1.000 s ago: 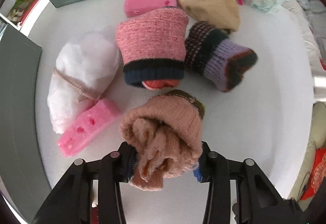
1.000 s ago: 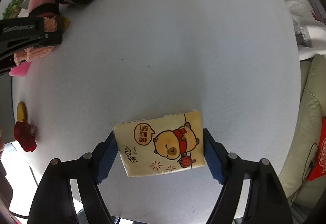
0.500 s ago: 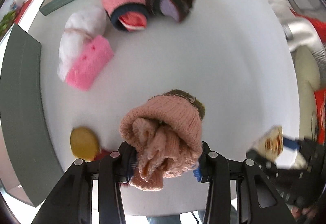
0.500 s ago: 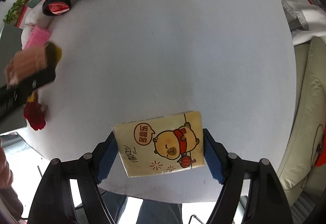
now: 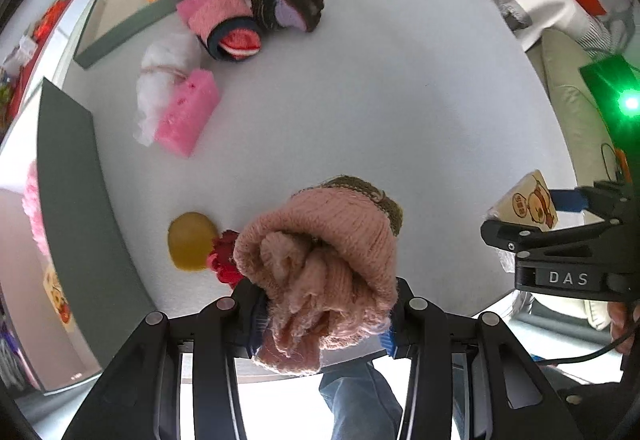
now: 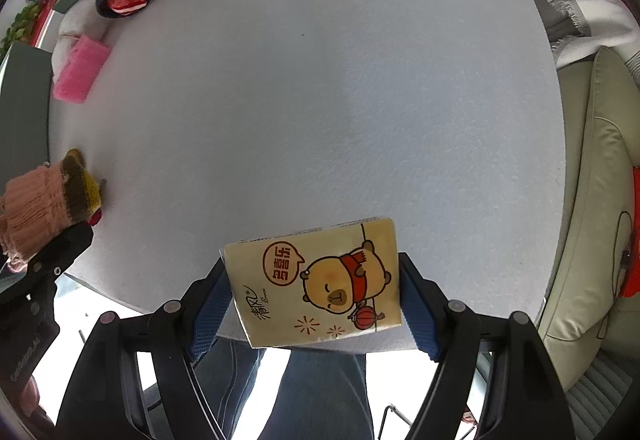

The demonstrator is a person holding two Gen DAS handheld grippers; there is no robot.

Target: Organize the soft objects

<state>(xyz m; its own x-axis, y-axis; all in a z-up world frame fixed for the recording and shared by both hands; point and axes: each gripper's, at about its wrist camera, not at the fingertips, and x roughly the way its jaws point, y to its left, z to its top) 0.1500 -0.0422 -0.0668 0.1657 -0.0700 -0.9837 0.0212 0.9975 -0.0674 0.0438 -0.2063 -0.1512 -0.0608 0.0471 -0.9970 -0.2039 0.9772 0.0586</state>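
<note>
A white round table (image 6: 340, 100) stands beside a cream sofa (image 6: 592, 200); the left gripper (image 5: 324, 320) clamps a pink sock (image 5: 320, 264), the right gripper (image 6: 316, 304) a tissue pack (image 6: 320, 280).

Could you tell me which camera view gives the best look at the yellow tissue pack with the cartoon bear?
The right wrist view: the tissue pack fills the foreground face-on between the right gripper's pads, print fully readable. The left wrist view shows it only small and at an angle near the right edge.
</note>
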